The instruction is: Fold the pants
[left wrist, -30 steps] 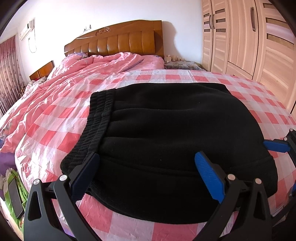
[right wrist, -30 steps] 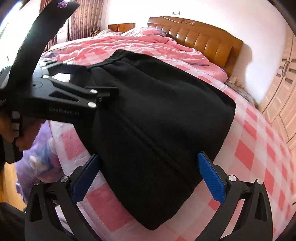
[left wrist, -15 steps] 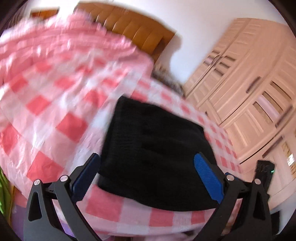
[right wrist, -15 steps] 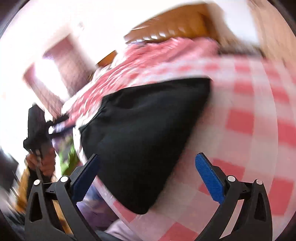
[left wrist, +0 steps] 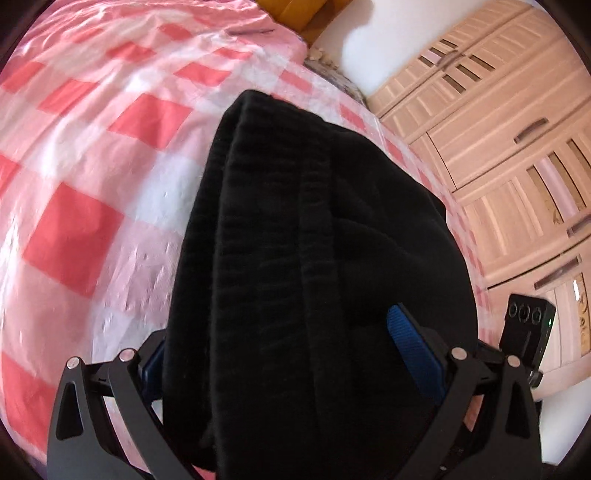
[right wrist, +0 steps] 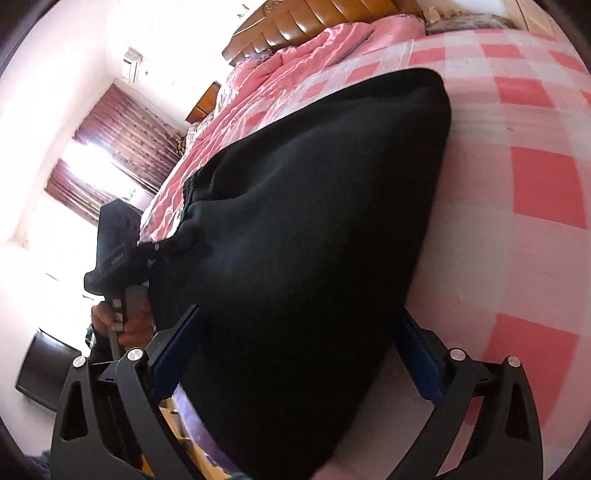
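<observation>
Black pants (left wrist: 314, 236), folded into a thick block, lie on the pink checked bed cover (left wrist: 74, 229). In the left wrist view my left gripper (left wrist: 288, 354) is open and straddles the near waistband end; the cloth sits between its blue pads (left wrist: 413, 354). In the right wrist view the pants (right wrist: 314, 229) fill the middle and my right gripper (right wrist: 295, 350) is open and straddles their near corner at the bed's edge. The left gripper (right wrist: 122, 254) shows at the pants' far corner there.
A wooden headboard (right wrist: 325, 22) and a bunched pink quilt (right wrist: 295, 59) are at the bed's far end. A light wooden wardrobe (left wrist: 517, 155) stands beside the bed. Dark red curtains (right wrist: 110, 147) hang at a bright window. The right gripper's body (left wrist: 524, 332) shows by the wardrobe.
Both grippers have rolled sideways and pushed in, so the pants' edges now lie between the open jaws. The pants have kept their place on the bed.
</observation>
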{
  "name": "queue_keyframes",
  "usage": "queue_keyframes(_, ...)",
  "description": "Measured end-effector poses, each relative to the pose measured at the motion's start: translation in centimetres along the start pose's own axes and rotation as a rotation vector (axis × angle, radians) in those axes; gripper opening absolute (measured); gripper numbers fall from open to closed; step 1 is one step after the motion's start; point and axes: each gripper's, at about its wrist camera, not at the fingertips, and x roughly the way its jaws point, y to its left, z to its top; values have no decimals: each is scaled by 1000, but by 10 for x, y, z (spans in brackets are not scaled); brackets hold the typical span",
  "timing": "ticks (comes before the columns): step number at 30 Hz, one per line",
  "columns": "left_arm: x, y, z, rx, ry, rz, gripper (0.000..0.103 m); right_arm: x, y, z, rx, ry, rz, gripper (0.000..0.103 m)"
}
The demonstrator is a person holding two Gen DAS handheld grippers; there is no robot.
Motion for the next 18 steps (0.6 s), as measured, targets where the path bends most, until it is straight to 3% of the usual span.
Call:
queue_keyframes(3, 2, -9, -2, 34, 7, 57, 98, 1, 1, 3, 2, -7, -10, 92)
queue_keyframes(4, 4, -17, -4, 68, 3, 123, 91, 2, 2, 3, -8, -10, -34, 84)
queue_keyframes(5, 4, -19, -6, 74, -1, 138, 90, 1, 3, 2, -12, -18, -39, 82)
queue_keyframes(7, -3, -22, -8, 72, -39, 153, 78, -4, 2, 2, -15, -50, -36, 65)
queue_keyframes(9, -9, -26, -12, 73, -72, 163, 71, -9, -1, 0, -17, -77, -18, 55)
queue_keyframes(13, -17, -46, -20, 118, -128, 225, 59, -16, 3, -2, -57, -133, -51, 47)
queue_keyframes(18, -23, -79, -15, 182, -175, 231, 54, -39, 0, 0, -95, -195, -98, 42)
